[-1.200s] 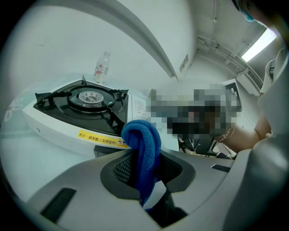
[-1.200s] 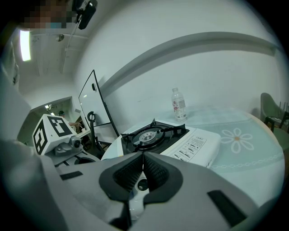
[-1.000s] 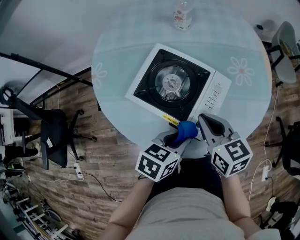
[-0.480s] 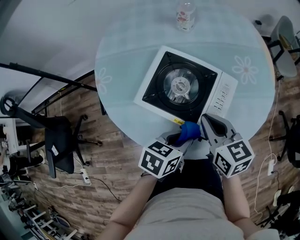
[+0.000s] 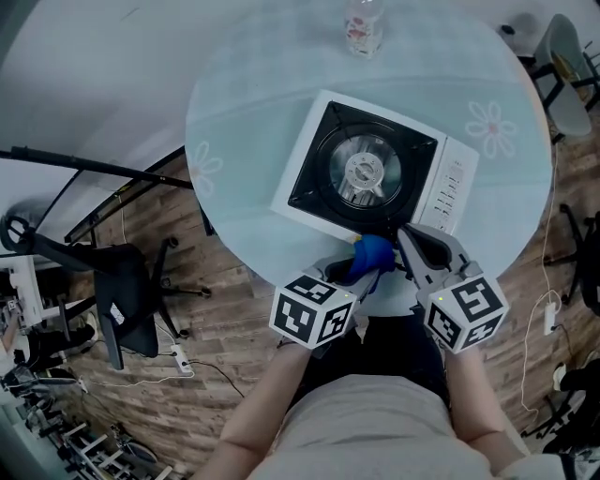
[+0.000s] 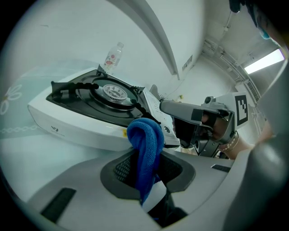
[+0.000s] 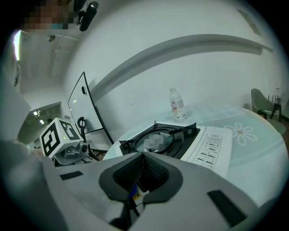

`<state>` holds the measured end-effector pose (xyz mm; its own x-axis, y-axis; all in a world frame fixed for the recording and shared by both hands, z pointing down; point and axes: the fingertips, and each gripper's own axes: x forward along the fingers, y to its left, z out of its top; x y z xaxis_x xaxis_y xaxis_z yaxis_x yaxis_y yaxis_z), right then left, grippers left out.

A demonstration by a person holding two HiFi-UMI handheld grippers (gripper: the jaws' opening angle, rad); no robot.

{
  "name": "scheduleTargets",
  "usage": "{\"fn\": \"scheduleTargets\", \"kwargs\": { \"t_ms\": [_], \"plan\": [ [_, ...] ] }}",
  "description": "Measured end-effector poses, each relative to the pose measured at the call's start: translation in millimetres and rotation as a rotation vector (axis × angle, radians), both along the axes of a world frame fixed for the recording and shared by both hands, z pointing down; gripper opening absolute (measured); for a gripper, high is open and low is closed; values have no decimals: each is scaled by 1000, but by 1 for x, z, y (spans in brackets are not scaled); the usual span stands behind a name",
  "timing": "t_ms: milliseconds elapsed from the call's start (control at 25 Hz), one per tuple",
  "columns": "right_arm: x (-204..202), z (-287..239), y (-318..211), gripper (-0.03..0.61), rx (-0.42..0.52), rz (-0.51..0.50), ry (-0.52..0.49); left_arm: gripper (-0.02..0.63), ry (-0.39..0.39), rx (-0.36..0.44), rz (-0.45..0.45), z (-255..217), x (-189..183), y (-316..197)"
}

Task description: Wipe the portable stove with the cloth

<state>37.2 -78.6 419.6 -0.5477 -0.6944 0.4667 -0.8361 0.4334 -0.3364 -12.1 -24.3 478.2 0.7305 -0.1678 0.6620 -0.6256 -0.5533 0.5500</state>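
Right, my left gripper (image 5: 359, 274) is clamped on the blue cloth (image 5: 373, 251), which stands up out of the jaws in a folded loop, just at the near edge of the stove (image 5: 319, 178). My right gripper (image 5: 409, 240), just beside it, is closed on nothing.

The risk, as I judge it, is that only a narrow bunch of cloth is pinched. A hard drag over the raised pan supports could snag it and pull it free, or shove the stove across the table. With my right jaws idle, nothing steadies the stove.

A dark office chair (image 5: 131, 281) sits at the left on the wood floor (image 5: 220, 314). The table (image 5: 246, 131) is round, pale and glossy with flower prints, and a bottle (image 5: 364, 28) stands near its far edge.
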Motion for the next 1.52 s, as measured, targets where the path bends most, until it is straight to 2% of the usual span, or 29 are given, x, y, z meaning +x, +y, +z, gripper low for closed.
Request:
{"fn": "scheduleTargets", "kwargs": {
  "t_ms": [600, 1080, 1520],
  "plan": [
    [-23, 0, -10, 23, 11, 35, 12, 104, -16, -11, 18, 8, -32, -16],
    [-33, -5, -8, 23, 29, 129, 40, 104, -40, 10, 73, 15, -61, -29],
    [-55, -6, -11, 23, 30, 175, 40, 104, -34, -2, 69, 13, -89, -48]
  ]
}}
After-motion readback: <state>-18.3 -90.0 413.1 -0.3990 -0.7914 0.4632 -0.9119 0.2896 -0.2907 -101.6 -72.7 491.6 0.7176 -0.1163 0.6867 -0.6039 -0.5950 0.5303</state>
